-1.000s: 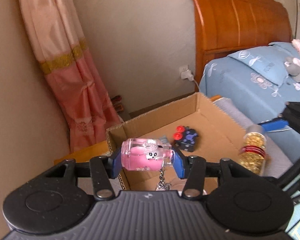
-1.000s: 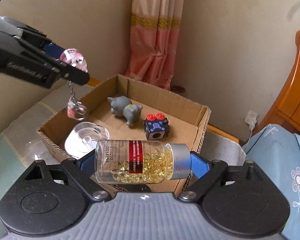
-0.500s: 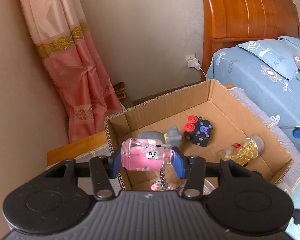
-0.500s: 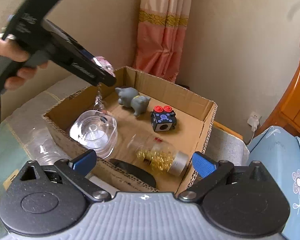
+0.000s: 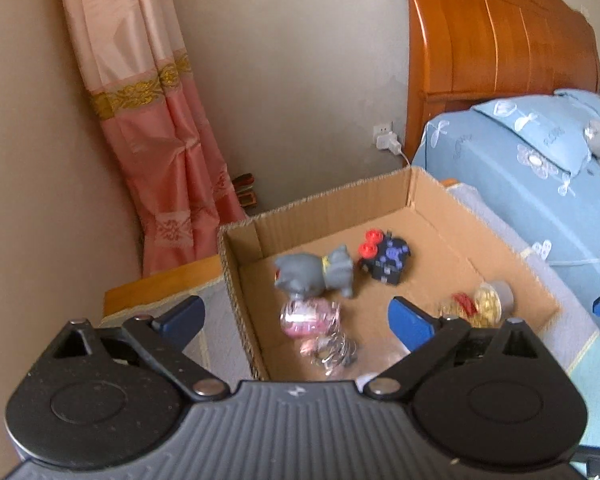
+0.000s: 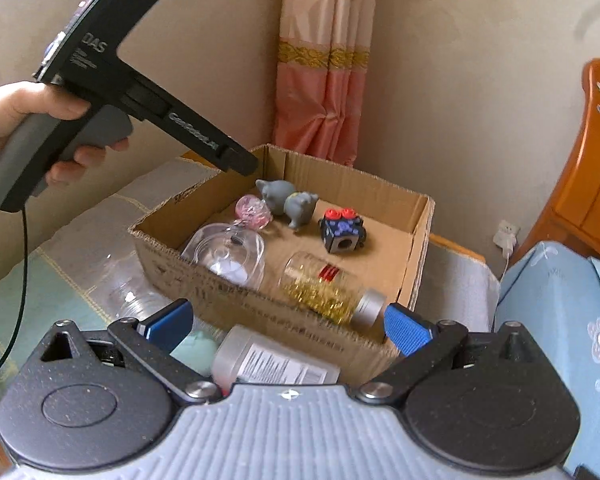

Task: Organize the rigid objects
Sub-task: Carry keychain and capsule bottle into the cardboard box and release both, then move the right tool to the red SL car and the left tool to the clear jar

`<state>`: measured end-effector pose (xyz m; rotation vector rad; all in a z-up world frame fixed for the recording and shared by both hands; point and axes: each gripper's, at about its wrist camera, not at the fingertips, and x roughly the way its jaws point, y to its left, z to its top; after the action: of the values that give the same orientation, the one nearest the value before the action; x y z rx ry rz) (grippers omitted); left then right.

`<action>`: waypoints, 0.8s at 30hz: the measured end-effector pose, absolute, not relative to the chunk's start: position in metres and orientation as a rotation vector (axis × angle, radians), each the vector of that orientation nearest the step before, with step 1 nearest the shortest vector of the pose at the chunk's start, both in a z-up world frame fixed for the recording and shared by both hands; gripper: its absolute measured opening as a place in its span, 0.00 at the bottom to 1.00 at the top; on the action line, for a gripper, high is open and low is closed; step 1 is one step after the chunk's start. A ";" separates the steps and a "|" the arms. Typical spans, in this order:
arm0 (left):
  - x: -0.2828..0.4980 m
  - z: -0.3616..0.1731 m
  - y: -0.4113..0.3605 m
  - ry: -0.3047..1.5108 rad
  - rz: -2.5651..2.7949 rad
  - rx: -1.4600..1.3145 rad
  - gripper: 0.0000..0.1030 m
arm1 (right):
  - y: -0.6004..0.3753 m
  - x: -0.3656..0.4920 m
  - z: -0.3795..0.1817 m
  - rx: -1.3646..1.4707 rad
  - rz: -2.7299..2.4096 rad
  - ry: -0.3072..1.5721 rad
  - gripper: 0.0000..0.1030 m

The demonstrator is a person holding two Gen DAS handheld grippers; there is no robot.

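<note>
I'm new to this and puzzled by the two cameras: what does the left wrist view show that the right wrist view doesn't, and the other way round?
Only the left wrist view: the blue pillow.

Only the right wrist view: the person's hand, a white labelled bottle outside the box, and a clear glass container.

Both: the cardboard box, grey toy animal, pink keychain, capsule bottle, black cube.

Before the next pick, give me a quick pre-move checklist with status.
1. Left tool open, nothing held: ok.
2. Right tool open, nothing held: ok.
3. Pink clear keychain bottle lies inside the brown cardboard box, beside the grey elephant toy: ok.
4. Clear capsule bottle with silver cap inside the box, lying on its side: ok, though blurred, so settled or not: cannot tell.
5. White labelled plastic bottle is outside the box, near the right tool: not ok, not yet sorted.
6. Clear path to that bottle: cannot tell, partly hidden by the tool body.
</note>
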<state>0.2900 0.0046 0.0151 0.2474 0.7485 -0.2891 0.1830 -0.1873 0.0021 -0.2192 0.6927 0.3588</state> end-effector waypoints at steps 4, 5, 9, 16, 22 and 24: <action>0.274 0.019 0.007 0.753 -0.289 0.260 0.95 | -0.186 0.168 -0.008 -0.181 0.326 0.709 1.00; 0.270 0.021 0.007 0.753 -0.290 0.260 0.95 | -0.185 0.164 -0.011 -0.180 0.315 0.714 1.00; 0.250 0.030 0.009 0.744 -0.297 0.260 0.95 | -0.184 0.151 -0.019 -0.159 0.265 0.729 1.00; 0.210 0.034 0.012 0.724 -0.312 0.258 0.99 | -0.187 0.127 -0.029 -0.079 0.208 0.734 1.00; 0.176 0.021 0.018 0.742 -0.341 0.227 0.99 | -0.185 0.113 -0.043 -0.053 0.173 0.749 1.00; 0.166 0.015 0.021 0.736 -0.334 0.218 0.99 | -0.184 0.110 -0.048 -0.037 0.170 0.754 1.00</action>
<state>0.1659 0.0214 0.0155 0.2184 0.7360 -0.3338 0.1095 -0.1840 -0.0476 -0.0372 0.7541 0.1700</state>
